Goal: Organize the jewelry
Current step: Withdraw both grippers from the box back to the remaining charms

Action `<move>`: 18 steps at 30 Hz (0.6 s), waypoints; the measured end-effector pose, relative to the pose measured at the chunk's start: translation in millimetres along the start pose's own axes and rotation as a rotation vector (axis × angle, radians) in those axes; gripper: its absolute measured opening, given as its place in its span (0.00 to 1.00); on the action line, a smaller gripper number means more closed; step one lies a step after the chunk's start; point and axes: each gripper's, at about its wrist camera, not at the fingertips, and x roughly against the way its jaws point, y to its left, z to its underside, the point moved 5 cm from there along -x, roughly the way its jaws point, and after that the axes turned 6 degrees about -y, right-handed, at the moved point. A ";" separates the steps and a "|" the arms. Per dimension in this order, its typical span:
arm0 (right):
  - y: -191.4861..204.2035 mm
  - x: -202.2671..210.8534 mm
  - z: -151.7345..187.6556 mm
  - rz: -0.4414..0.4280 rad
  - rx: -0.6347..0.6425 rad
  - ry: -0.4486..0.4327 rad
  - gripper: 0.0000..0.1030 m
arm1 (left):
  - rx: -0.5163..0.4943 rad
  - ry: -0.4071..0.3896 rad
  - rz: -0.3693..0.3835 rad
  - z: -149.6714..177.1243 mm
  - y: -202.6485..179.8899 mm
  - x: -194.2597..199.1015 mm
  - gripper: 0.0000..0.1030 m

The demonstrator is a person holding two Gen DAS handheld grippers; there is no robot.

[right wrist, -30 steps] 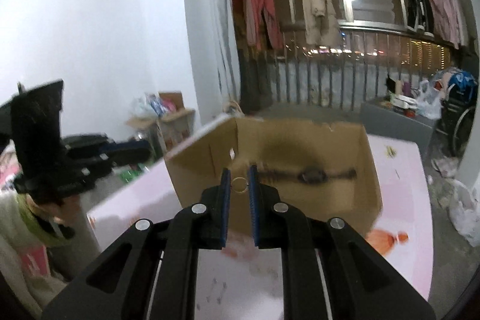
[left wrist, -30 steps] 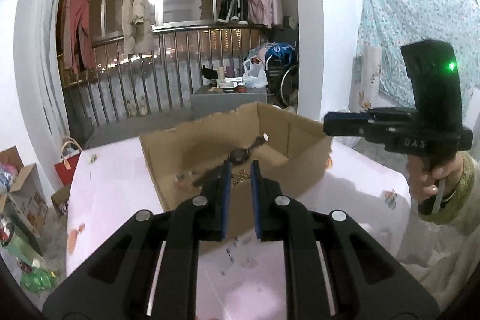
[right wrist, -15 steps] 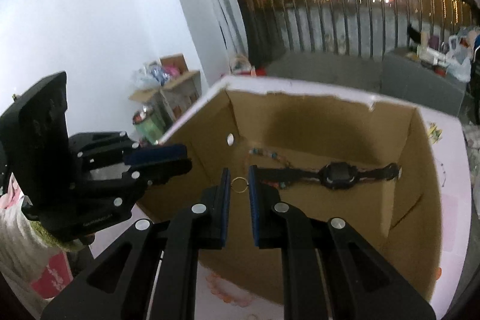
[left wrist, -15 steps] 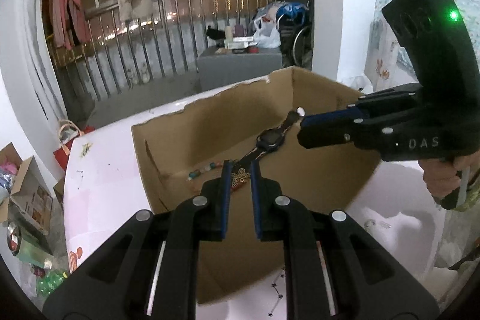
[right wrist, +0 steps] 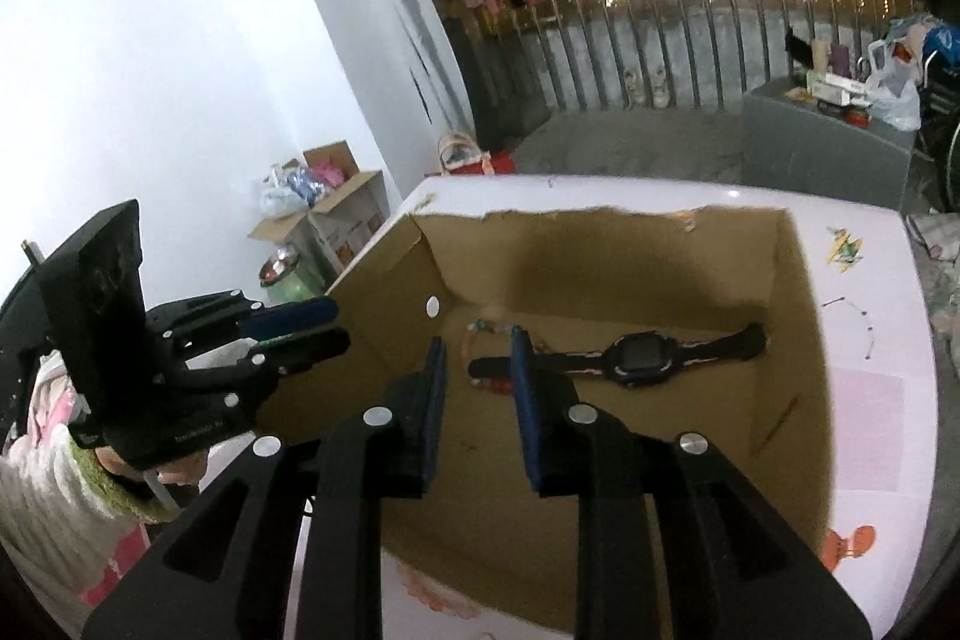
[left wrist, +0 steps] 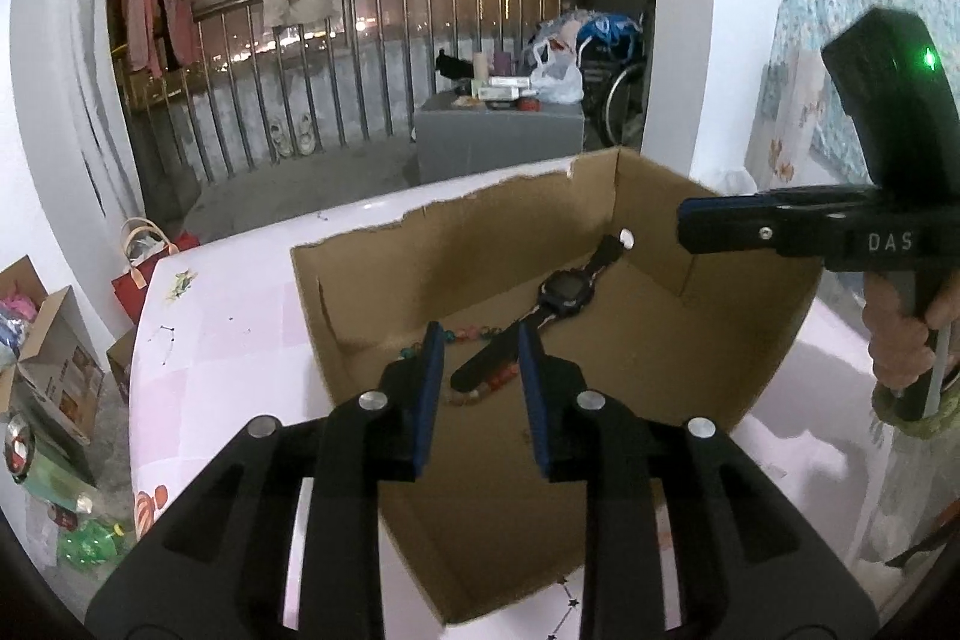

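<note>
Both claws opening, nothing pinched: left gripper (left wrist: 481, 340) and right gripper (right wrist: 478, 347) over box (right wrist: 804, 400); watch (right wrist: 636, 361) lies lengthwise, center-right.

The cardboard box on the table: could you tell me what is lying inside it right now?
Inside the cardboard box lie a black watch and a beaded bracelet, partly under the strap. The near floor is hidden by the grippers.

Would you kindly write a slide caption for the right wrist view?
Right gripper, fingers opening and empty, over a cardboard box holding a black watch and a beaded bracelet.
</note>
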 end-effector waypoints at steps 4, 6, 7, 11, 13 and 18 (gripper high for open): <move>7.2 20.7 1.2 0.015 0.048 -0.031 0.22 | 0.008 -0.039 0.000 -2.4 -0.8 17.6 0.24; 11.3 33.0 3.0 0.022 0.068 -0.039 0.22 | 0.007 -0.058 0.001 -1.0 -3.6 30.1 0.24; 13.4 38.9 3.9 0.024 0.073 -0.046 0.22 | 0.007 -0.066 0.000 -0.5 -6.4 36.9 0.24; 19.4 67.1 14.5 0.027 0.097 -0.070 0.22 | 0.051 -0.085 0.029 7.2 -8.4 65.3 0.24; 23.8 80.5 21.6 0.025 0.113 -0.081 0.22 | 0.090 -0.092 0.064 13.2 -8.5 80.9 0.24; 29.3 105.7 51.1 0.025 0.139 -0.081 0.22 | 0.101 -0.095 0.117 34.3 -18.1 110.1 0.24</move>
